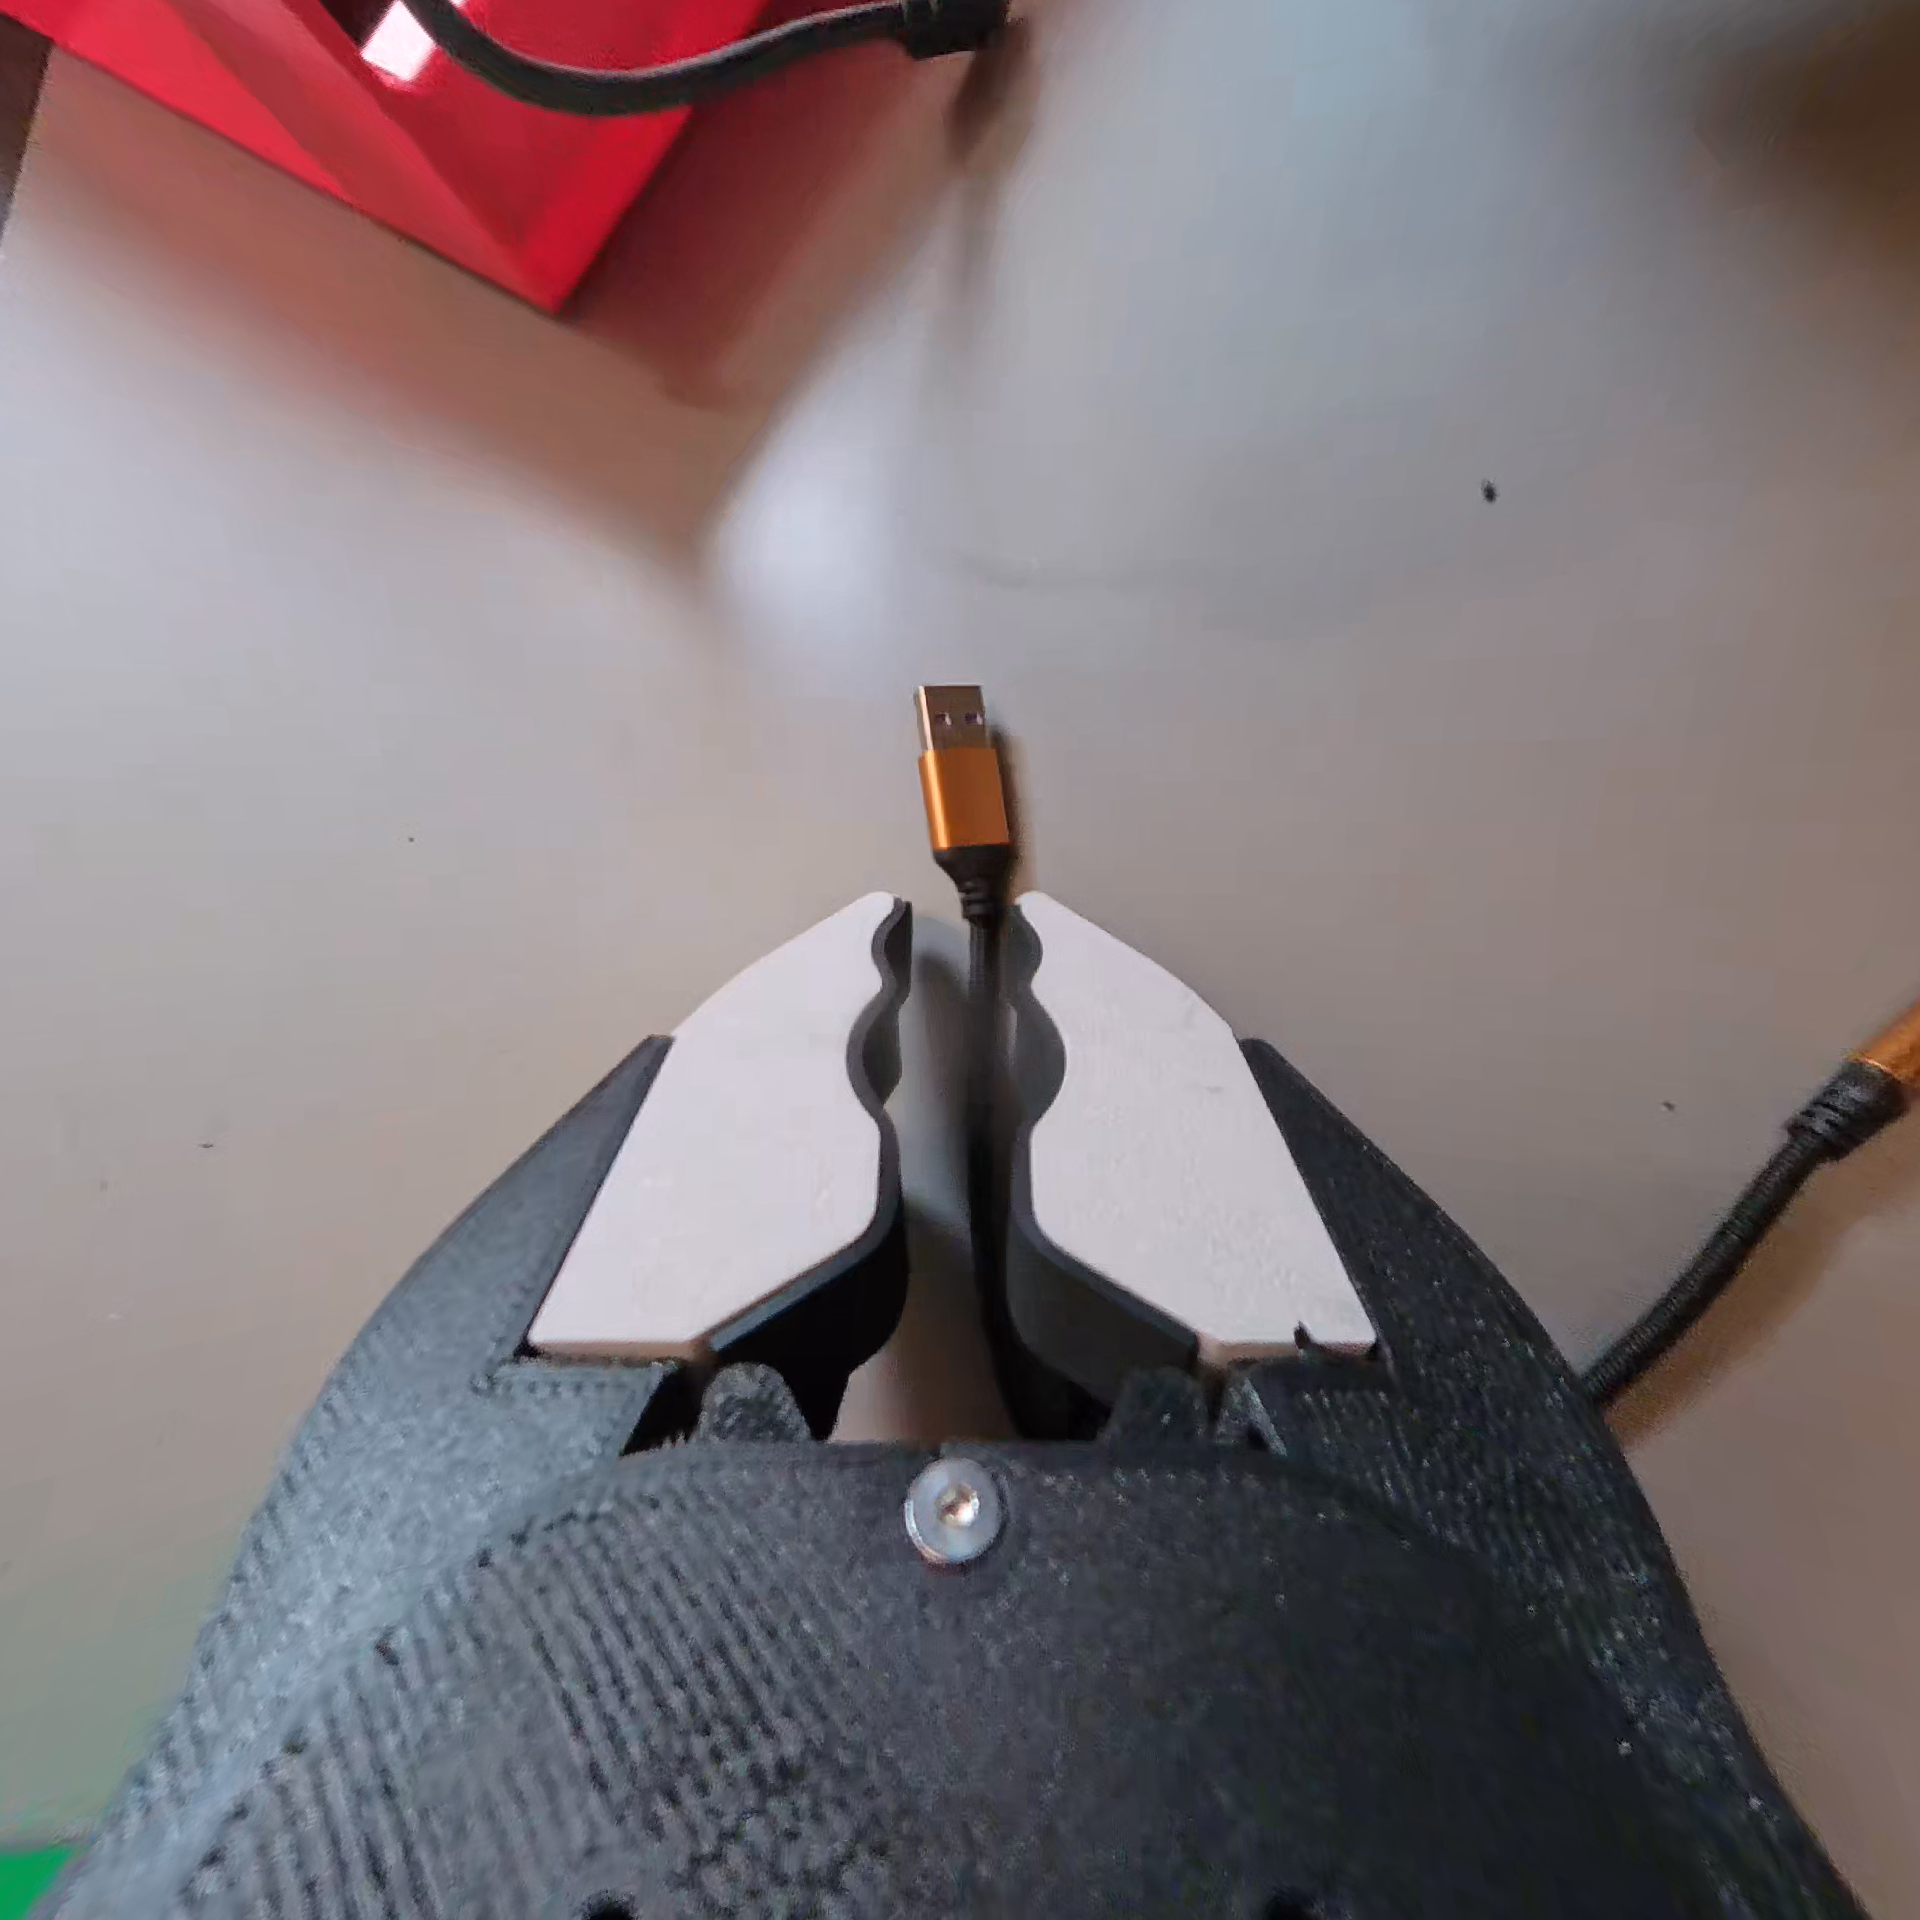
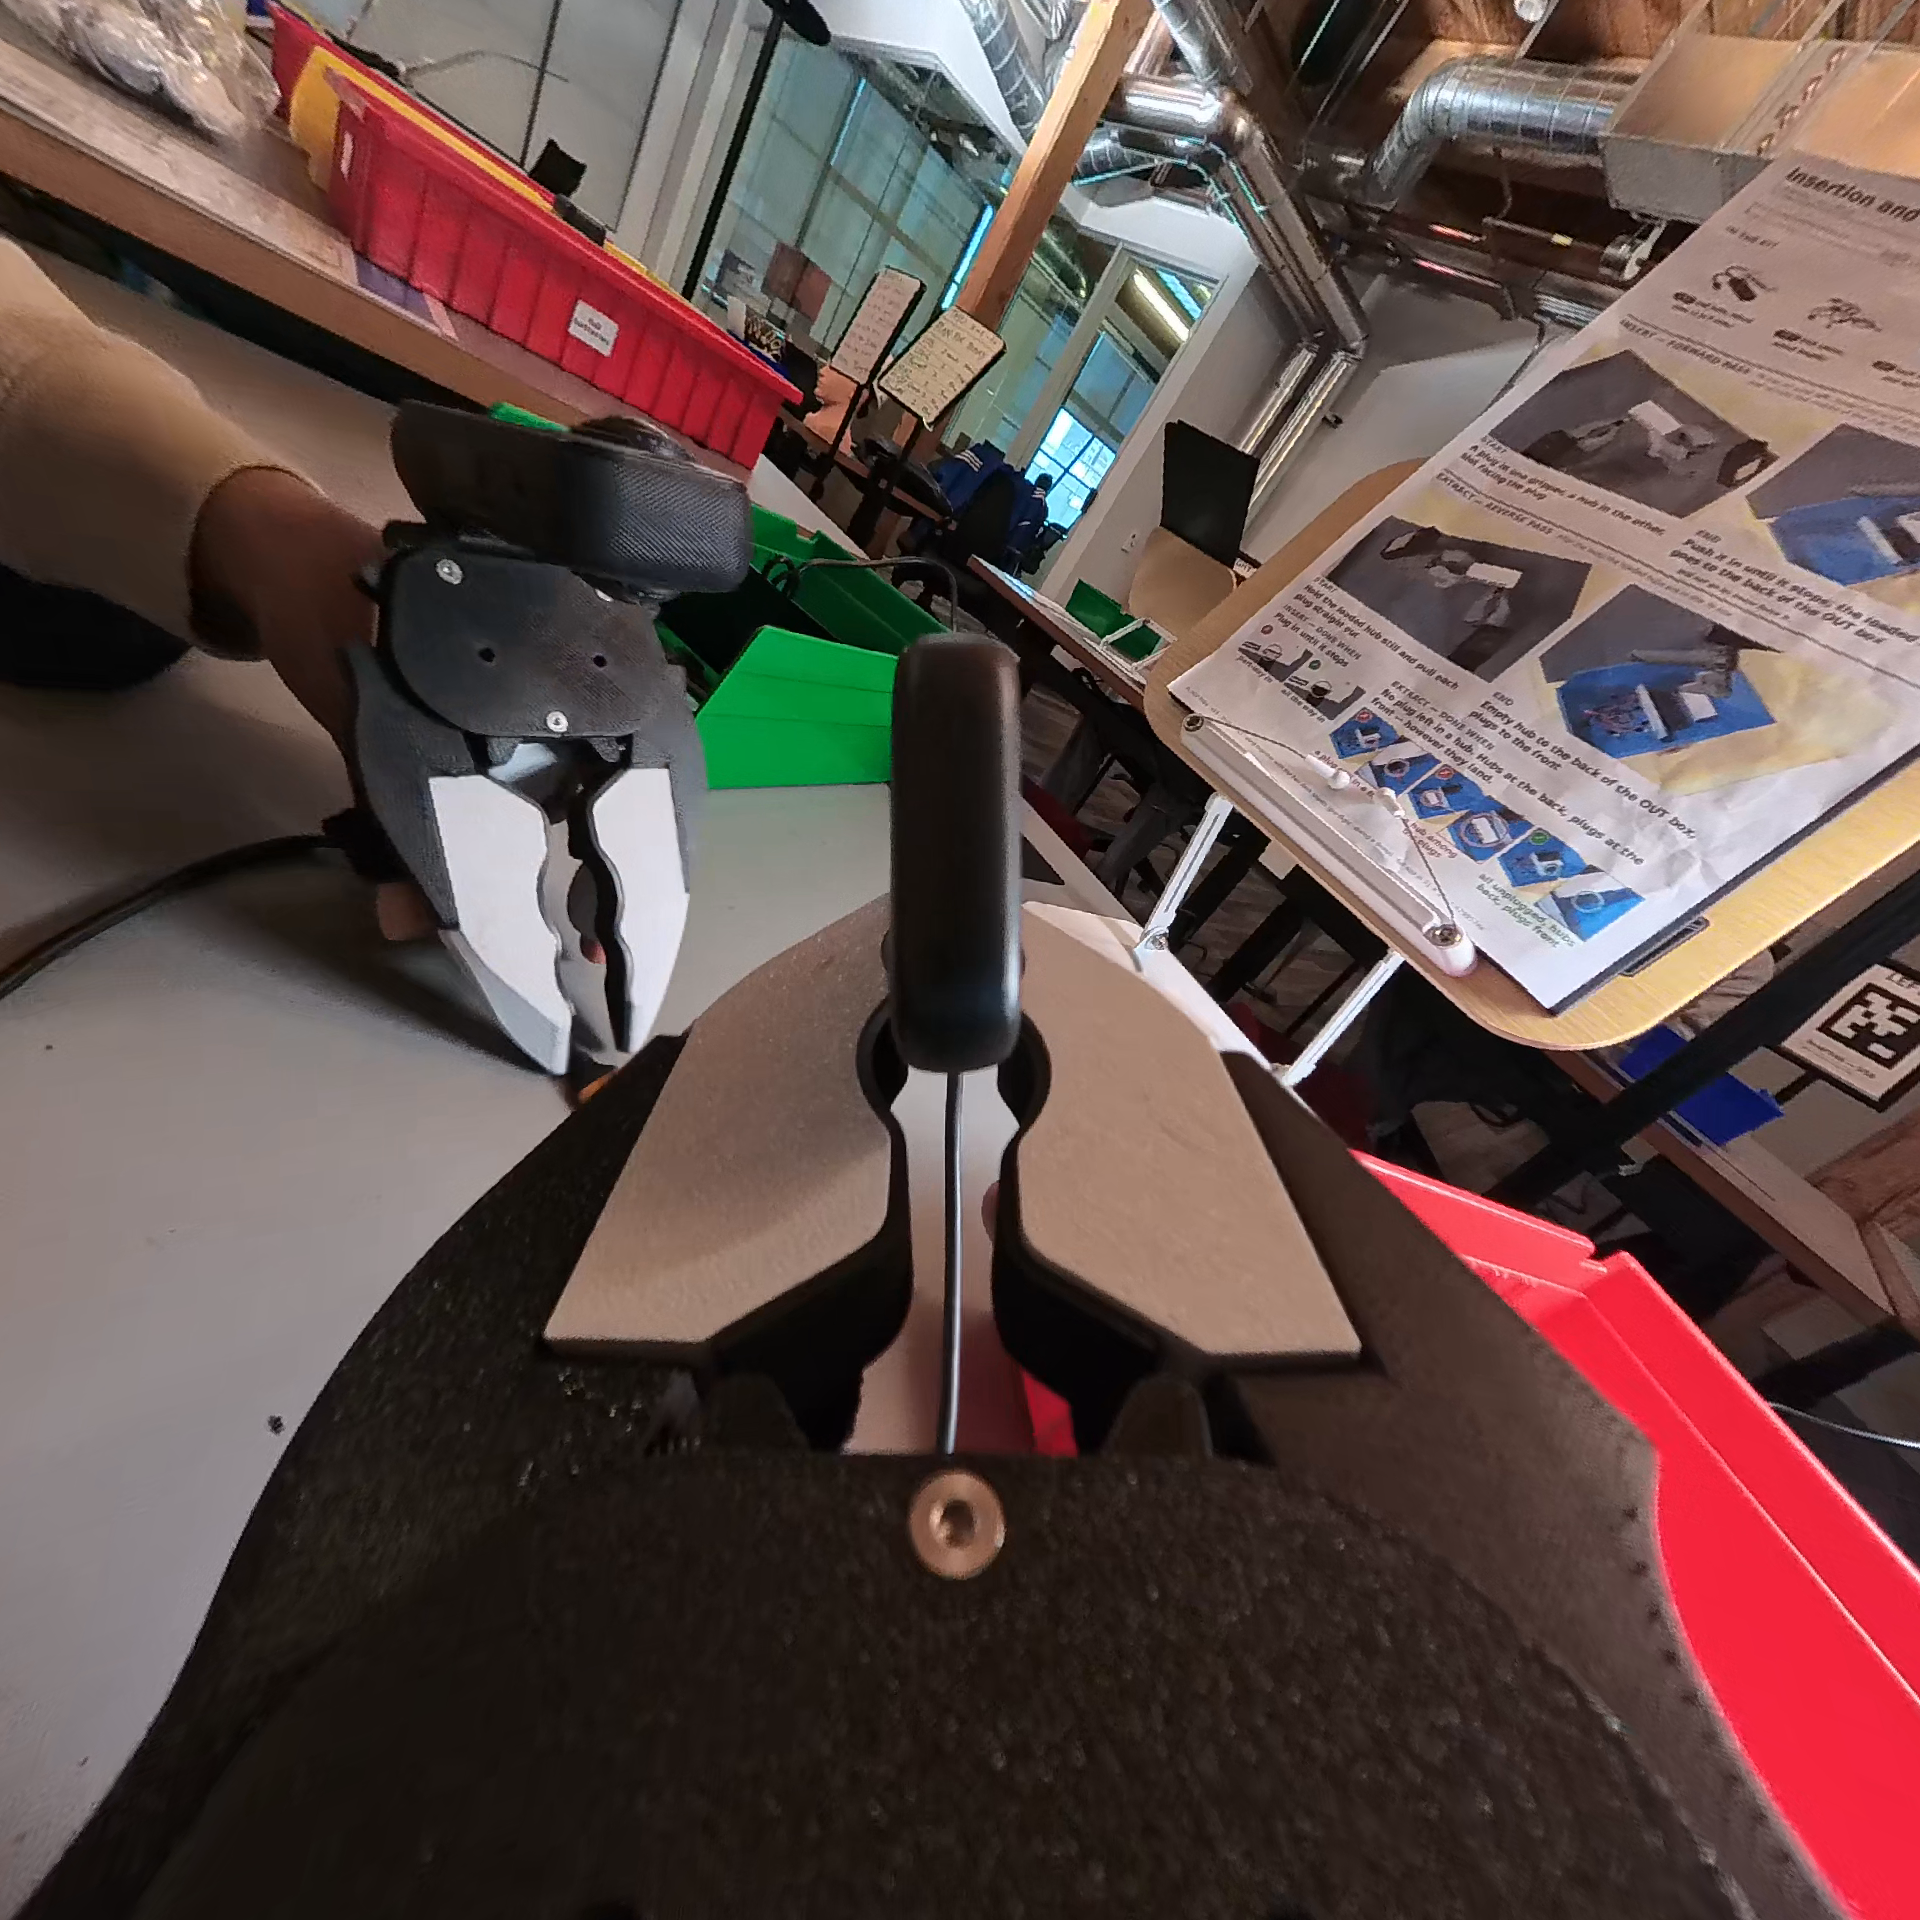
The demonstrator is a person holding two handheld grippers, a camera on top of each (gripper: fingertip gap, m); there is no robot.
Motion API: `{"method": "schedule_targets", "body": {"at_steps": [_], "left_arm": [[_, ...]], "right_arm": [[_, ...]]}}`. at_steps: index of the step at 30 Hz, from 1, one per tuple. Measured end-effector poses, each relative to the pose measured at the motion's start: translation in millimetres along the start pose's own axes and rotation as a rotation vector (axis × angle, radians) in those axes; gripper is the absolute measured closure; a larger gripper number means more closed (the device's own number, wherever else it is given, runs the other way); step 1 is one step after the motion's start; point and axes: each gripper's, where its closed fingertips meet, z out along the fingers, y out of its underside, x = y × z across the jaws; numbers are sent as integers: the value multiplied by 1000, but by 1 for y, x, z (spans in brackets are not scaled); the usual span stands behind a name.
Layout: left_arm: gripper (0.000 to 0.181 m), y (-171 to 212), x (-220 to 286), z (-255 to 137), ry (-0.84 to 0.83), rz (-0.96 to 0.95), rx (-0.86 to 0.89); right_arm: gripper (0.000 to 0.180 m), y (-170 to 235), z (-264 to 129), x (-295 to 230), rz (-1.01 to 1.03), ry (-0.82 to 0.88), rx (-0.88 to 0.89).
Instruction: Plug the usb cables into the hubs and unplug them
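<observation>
In the left wrist view a USB plug with an orange shell point(image 1: 961, 795) lies flat on the grey table point(image 1: 416, 727), its metal end pointing away. Its black braided cable point(image 1: 982, 1039) runs back between my left gripper's fingers. My left gripper point(image 1: 961, 914) is narrowly open, low over the table, straddling the cable just behind the plug. In the right wrist view it point(image 2: 592, 1029) points down at the table, held by a hand. My right gripper point(image 2: 956, 997) is shut on a black hub point(image 2: 956, 831), held upright above the table, its thin cable point(image 2: 951, 1247) hanging between the fingers.
A second orange-shelled plug point(image 1: 1891, 1049) with a black cable lies at the right. A red bin point(image 1: 416, 125) holding a black cable stands at the far left; it also shows below my right gripper point(image 2: 1662, 1455). Green bins point(image 2: 800, 717) and an instruction sheet on a tilted board point(image 2: 1610, 623) stand beyond.
</observation>
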Motion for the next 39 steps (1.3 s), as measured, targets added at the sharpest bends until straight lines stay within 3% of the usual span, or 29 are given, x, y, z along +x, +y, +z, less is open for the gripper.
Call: {"method": "schedule_targets", "body": {"at_steps": [9, 18, 22, 28, 39], "left_arm": [[175, -8, -2, -4, -11, 3, 82], [174, -49, 36, -86, 517, -387, 403], [175, -47, 43, -92, 625, -465, 358], [174, -23, 49, -75, 655, -508, 208], [174, -6, 66, -61, 731, -497, 77]], "right_arm": [[168, 3, 3, -15, -10, -67, -8], [167, 11, 7, -44, -247, -148, -67], [168, 19, 13, -67, -427, -195, -117], [168, 27, 21, -96, -662, -236, -139], [168, 41, 19, -124, -860, -322, -156]]}}
